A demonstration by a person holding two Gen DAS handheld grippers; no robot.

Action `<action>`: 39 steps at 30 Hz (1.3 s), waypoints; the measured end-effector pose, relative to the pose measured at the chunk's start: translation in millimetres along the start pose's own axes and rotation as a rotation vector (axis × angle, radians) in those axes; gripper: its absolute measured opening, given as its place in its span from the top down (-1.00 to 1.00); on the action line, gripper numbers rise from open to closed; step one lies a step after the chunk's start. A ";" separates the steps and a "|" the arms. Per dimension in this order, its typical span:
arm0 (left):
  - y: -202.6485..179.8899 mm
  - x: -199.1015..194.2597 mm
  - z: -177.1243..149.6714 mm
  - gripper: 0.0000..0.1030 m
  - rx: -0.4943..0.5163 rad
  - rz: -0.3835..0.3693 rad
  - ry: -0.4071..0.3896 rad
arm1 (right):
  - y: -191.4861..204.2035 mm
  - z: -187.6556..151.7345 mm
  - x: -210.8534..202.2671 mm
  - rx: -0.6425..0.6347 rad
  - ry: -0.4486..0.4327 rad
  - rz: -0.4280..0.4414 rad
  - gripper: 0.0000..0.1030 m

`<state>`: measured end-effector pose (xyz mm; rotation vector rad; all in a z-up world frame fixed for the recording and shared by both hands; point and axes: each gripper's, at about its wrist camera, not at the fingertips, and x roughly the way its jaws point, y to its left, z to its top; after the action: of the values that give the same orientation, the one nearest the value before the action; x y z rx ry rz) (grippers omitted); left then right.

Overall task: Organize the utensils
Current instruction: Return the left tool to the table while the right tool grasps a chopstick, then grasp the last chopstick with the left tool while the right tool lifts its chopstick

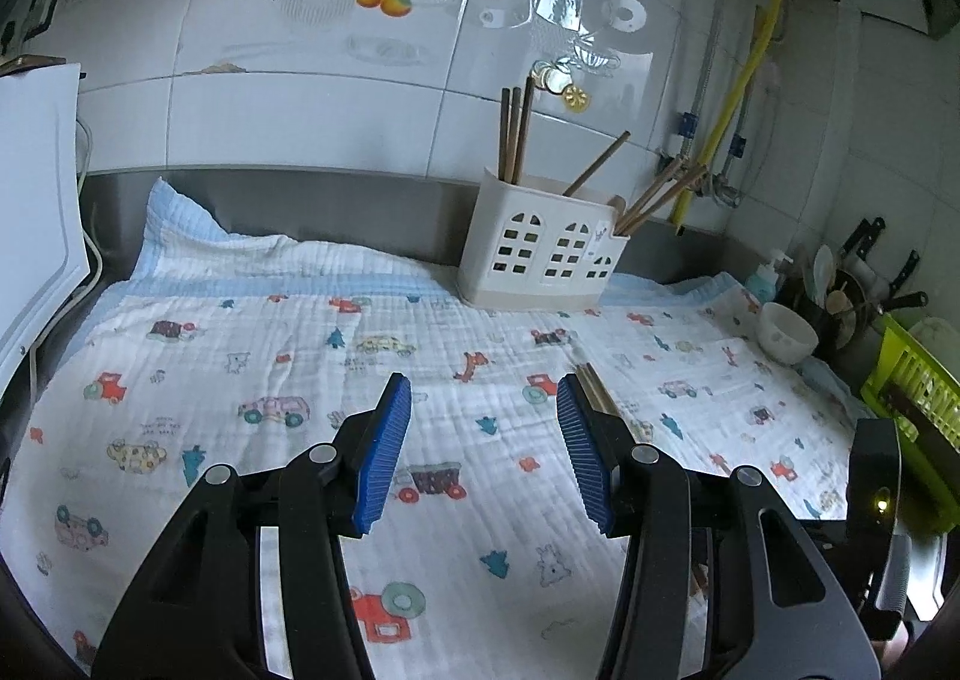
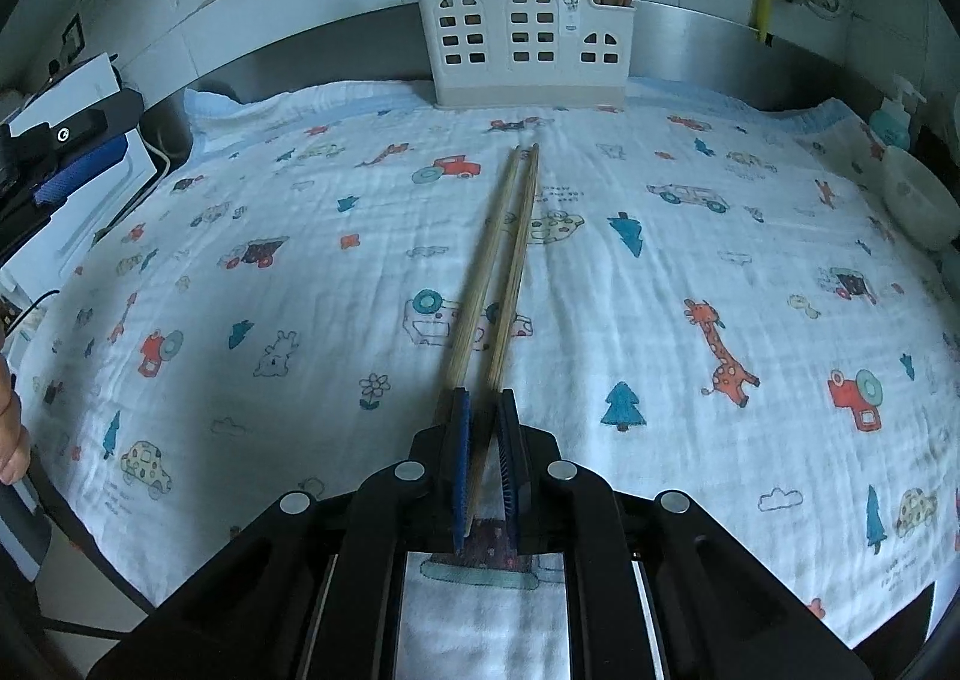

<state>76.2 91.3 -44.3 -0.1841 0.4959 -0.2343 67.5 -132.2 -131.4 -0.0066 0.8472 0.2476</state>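
A pair of wooden chopsticks (image 2: 504,248) runs from my right gripper (image 2: 485,395) toward the white utensil holder (image 2: 528,44). The right gripper is shut on their near ends, low over the printed cloth (image 2: 720,260). In the left wrist view the tips of these chopsticks (image 1: 591,386) peek out behind my right finger. My left gripper (image 1: 483,386) hangs open over the cloth (image 1: 300,350) with nothing between its blue pads. The holder (image 1: 540,248) stands at the back against the wall, with several chopsticks (image 1: 516,134) upright or leaning in its compartments.
A white bowl (image 1: 786,332) sits at the cloth's right edge, with a green basket (image 1: 912,392) and a knife rack (image 1: 864,260) beyond it. A white board (image 1: 36,212) leans at the left. A person's hand (image 2: 9,428) shows at the left edge.
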 end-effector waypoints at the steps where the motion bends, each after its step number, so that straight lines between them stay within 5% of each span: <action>1: -1.7 -0.3 -1.2 0.01 0.004 0.000 0.003 | -0.8 -0.5 -0.5 0.002 -0.003 0.002 0.84; 13: -23.5 6.4 -22.9 0.01 -0.011 -0.023 0.076 | -26.0 -10.5 -24.3 -0.015 -0.075 -0.022 0.88; 24: -86.7 34.3 -67.8 0.05 -0.010 -0.086 0.211 | -61.2 -20.0 -47.5 -0.057 -0.127 -0.015 0.88; 32: -106.6 60.8 -87.5 0.45 -0.039 -0.092 0.301 | -83.6 -27.0 -48.1 -0.046 -0.119 0.017 0.88; 39: -115.9 74.3 -92.5 0.61 -0.036 -0.089 0.327 | -91.9 -32.0 -42.0 -0.026 -0.101 0.032 0.87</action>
<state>73.8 -50.3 -130.8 -0.2045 0.8175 -0.3453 37.3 -233.8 -130.0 -0.0049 0.7436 0.2872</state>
